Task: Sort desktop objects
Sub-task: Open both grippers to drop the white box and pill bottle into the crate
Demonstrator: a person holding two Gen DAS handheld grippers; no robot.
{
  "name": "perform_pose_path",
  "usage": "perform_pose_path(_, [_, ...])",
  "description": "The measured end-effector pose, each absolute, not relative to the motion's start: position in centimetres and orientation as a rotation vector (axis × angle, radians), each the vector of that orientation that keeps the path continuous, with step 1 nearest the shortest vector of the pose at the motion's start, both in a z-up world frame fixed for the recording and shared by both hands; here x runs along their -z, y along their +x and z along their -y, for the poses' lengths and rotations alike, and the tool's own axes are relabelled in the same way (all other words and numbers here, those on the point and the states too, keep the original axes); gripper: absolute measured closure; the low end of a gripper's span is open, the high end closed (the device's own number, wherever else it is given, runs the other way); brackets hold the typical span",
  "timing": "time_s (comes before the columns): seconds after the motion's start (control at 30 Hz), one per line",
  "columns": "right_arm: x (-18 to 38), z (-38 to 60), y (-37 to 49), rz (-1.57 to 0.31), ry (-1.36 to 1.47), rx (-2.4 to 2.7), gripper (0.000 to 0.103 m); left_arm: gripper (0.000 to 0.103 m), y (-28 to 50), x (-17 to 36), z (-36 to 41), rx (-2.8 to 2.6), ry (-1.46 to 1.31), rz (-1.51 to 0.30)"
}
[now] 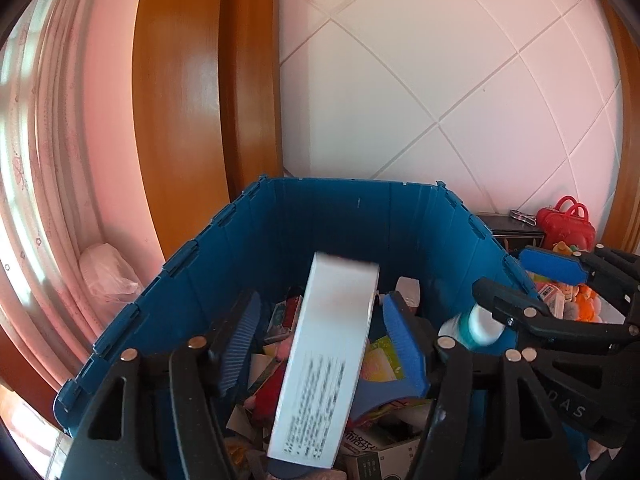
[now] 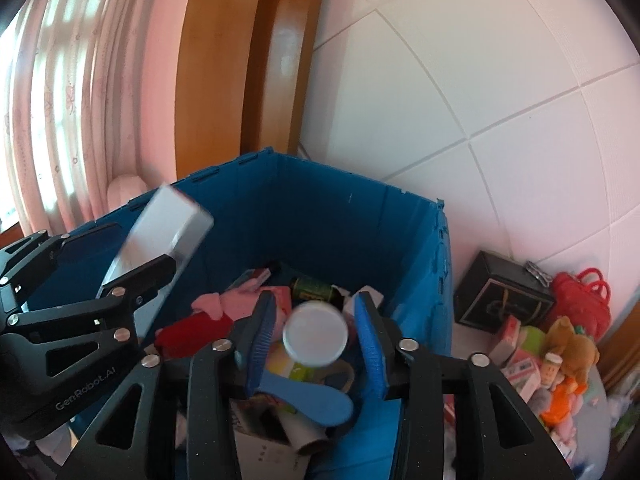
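A blue bin (image 2: pixel 400 240) stands at the surface's back corner by the tiled wall. Right of it, on the bare surface (image 2: pixel 472 334), sit a black box (image 2: pixel 502 294), a red toy bag (image 2: pixel 582 296) and a heap of small toys (image 2: pixel 556 364).

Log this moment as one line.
left tool: open, white box dropping | right tool: open, bottle dropping | target: blue crate

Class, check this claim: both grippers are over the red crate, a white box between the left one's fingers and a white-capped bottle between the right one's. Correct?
One error: the crate is blue, as both wrist views show. The left gripper, white box, right gripper and bottle are as stated.
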State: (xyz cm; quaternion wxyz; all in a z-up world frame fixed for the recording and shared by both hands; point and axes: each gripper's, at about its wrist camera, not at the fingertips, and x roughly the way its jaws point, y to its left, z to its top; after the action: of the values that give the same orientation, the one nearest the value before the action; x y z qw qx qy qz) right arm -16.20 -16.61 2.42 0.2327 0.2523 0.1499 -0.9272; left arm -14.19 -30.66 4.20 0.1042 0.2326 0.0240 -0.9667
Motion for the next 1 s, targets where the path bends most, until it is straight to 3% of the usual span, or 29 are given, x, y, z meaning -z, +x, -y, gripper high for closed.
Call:
perform_pose_path(0.07, [-2.6, 16.4, -16.0, -0.414, 0.68, 2.57, 0.022, 0.035, -14.0, -4.2, 31.1, 2.839, 0.676, -0.085])
perform_pose_path(0.17, [-3.0, 15.5, -15.6, -0.385, 0.663, 2.583, 0.001, 0.034, -13.3, -4.3, 31.5, 2.809, 0.683, -0.112])
perform_pose_path(0.4, [-4.2, 13.4, -12.9, -0.367, 0.623, 2.635, 0.0, 0.033, -10.9, -4.9, 31.7, 2.83, 0.705, -0.181])
perform_pose_path(0.73, [-4.2, 9.5, -10.3, -0.262, 0.754, 2.699, 0.0, 0.033, -8.0, -4.5, 28.8, 2.849, 0.856, -0.165])
perform_pose_path(1.0, [-4.3, 6.5, -8.4, -0.191, 0.777, 2.741, 0.0, 0.033, -5.3, -5.2, 27.0, 2.858, 0.806, -0.12])
